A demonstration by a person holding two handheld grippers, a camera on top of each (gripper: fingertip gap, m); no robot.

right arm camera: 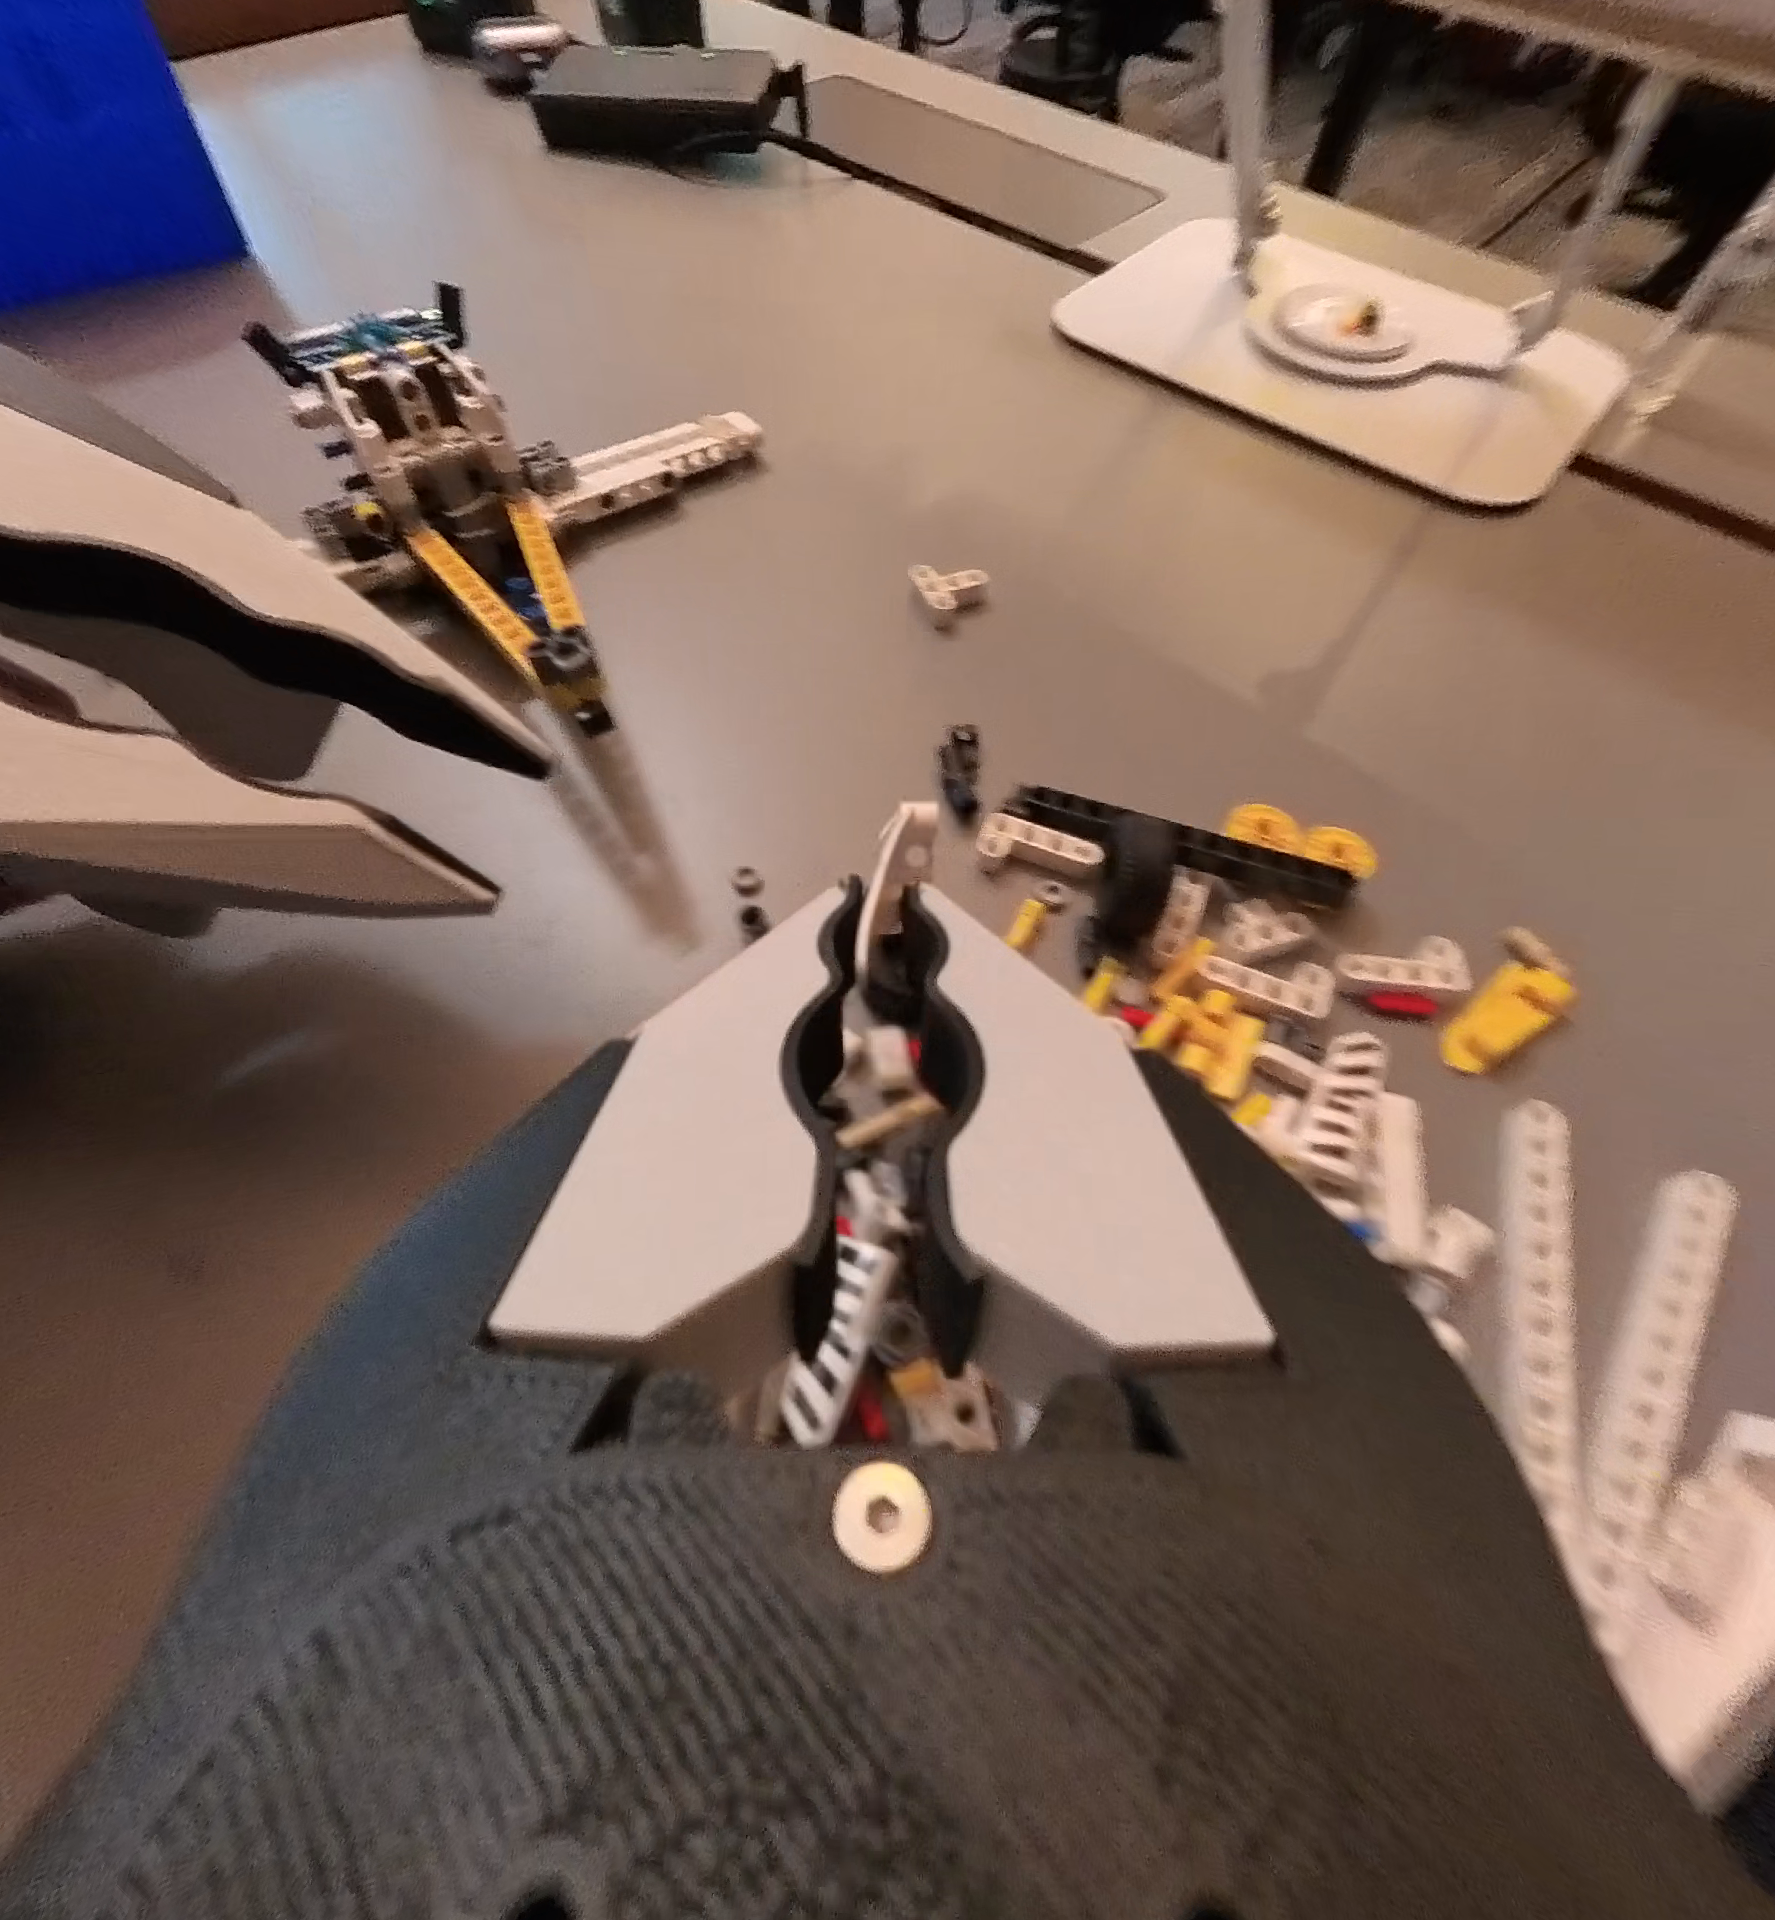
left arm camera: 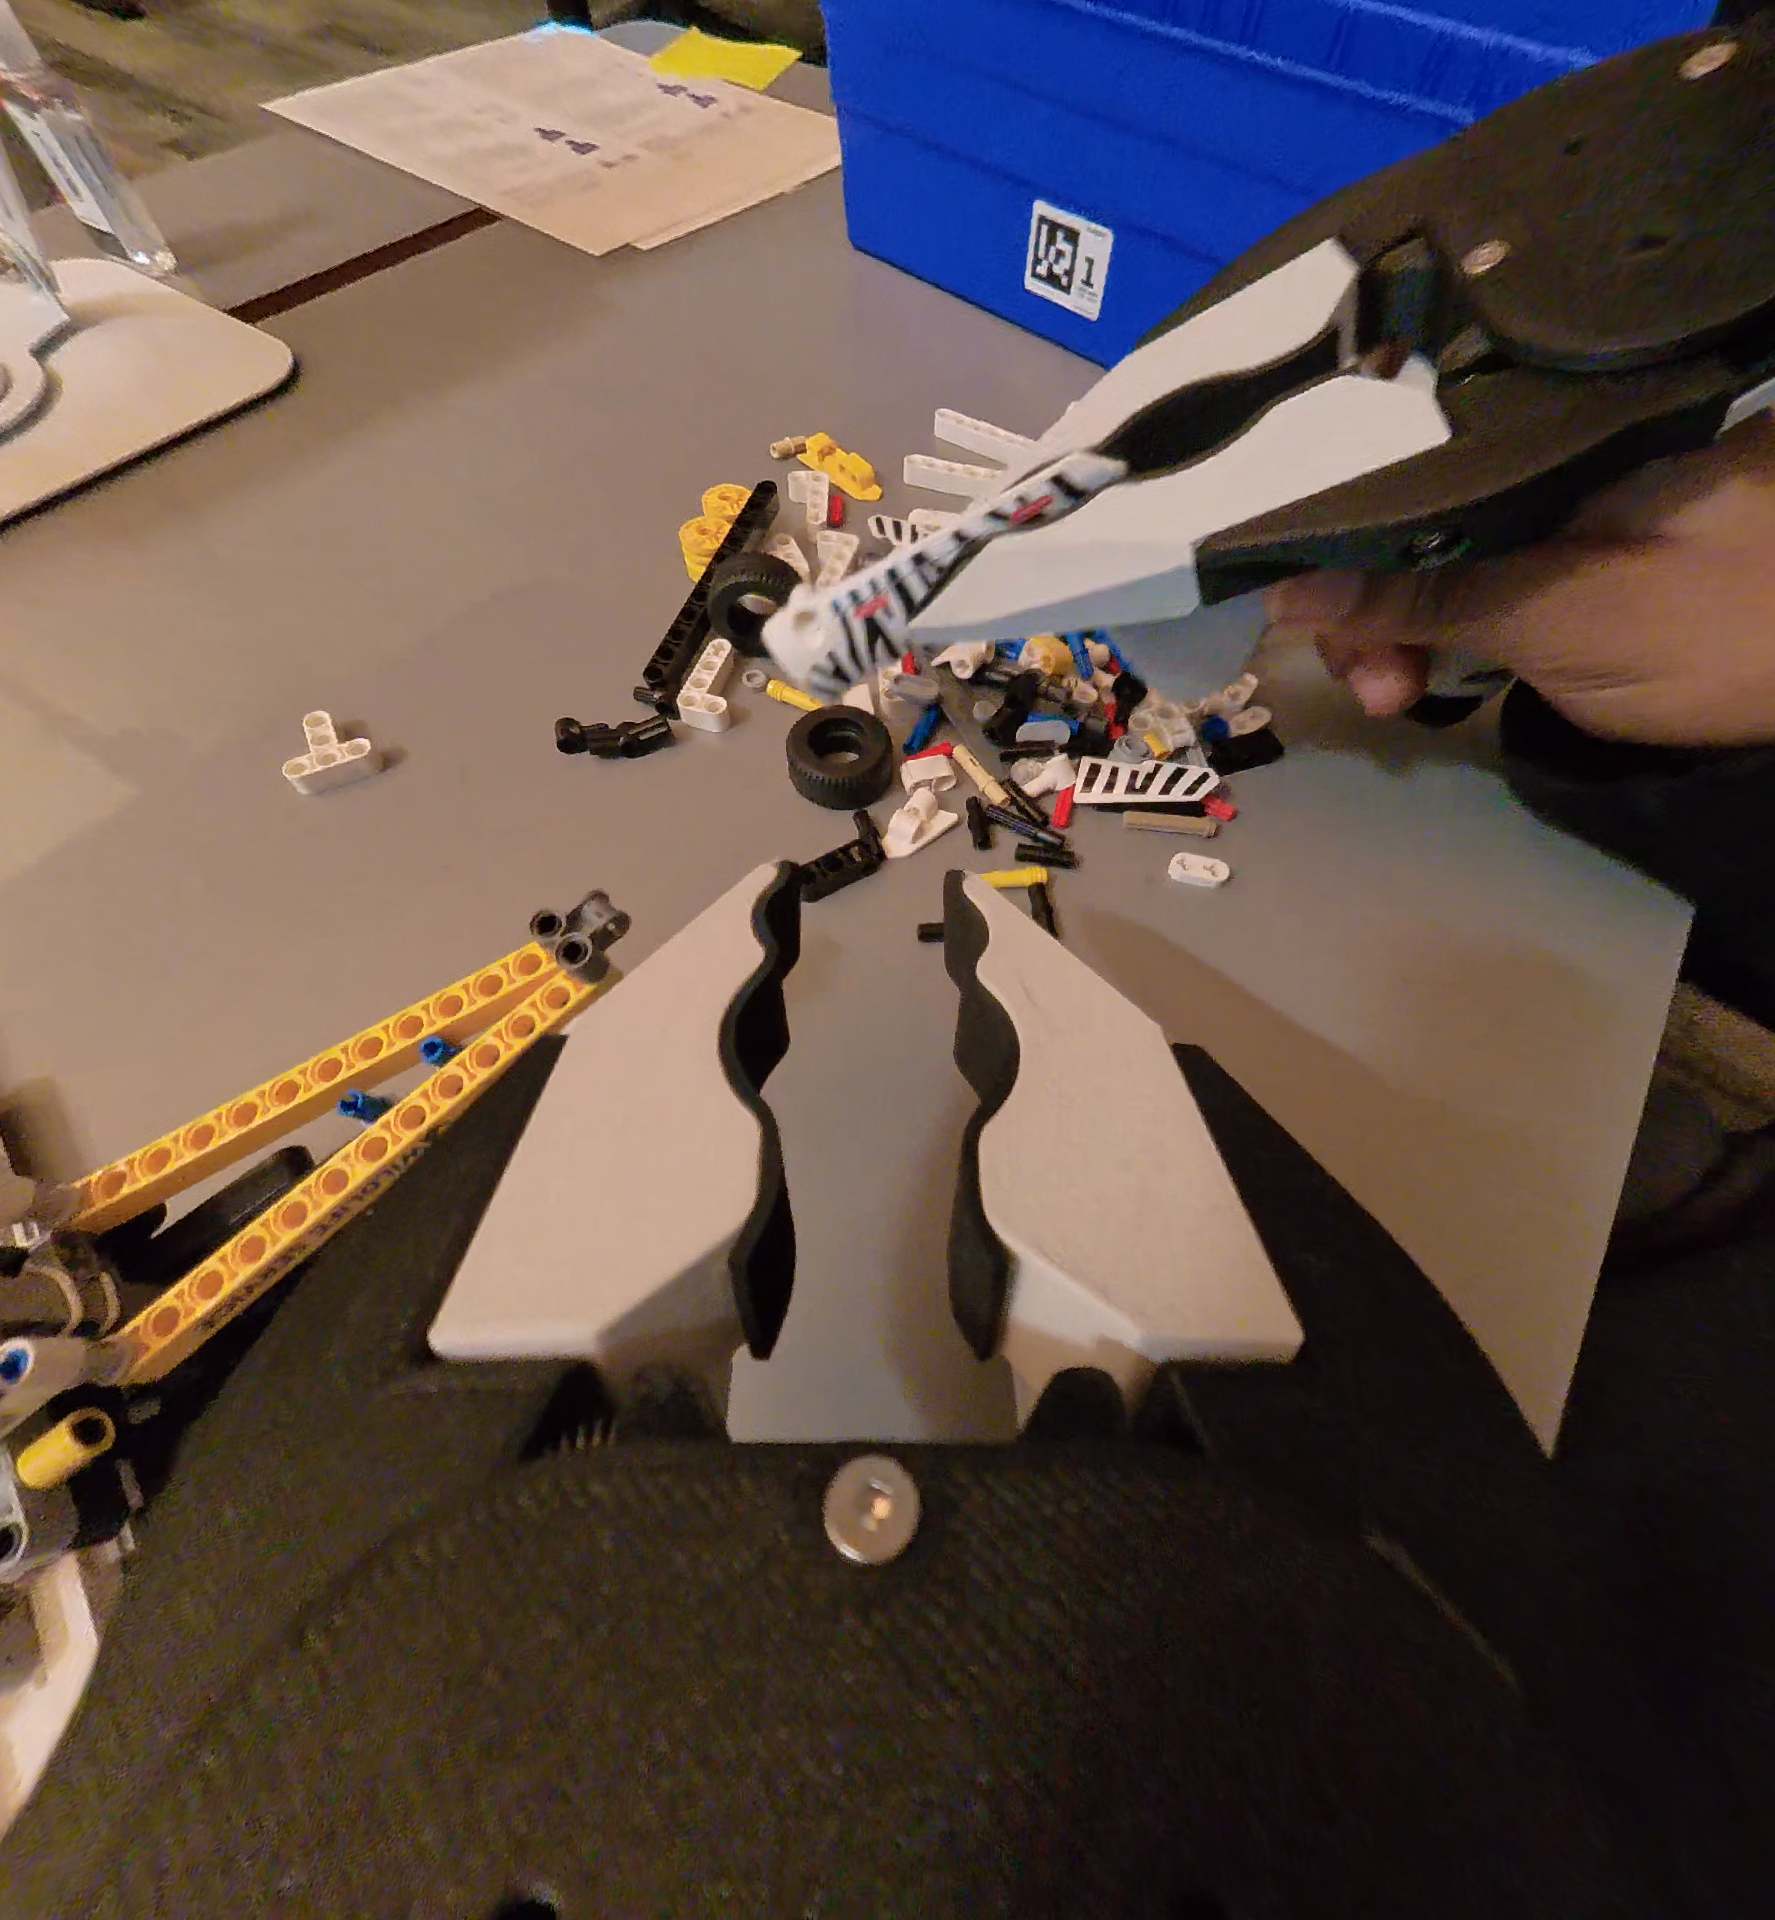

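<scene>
Left wrist view: left tongs released, nothing between the pads, hovering over bare tabletop just short of the parts pile. Nearest bits: black connector by the left pad, yellow pin by the right. Yellow-beam build beside the tongs, toward the near left edge. Right tongs above the pile, clenched on a striped white panel.

Right wrist view: panel pinched edge-on, tip sticking out past the pads; pile below and to the right. Build well apart, left tongs near it.

Surface: plain grey tabletop, flat. Blue bin, papers, white stand base, black power brick toward the far edges.
</scene>
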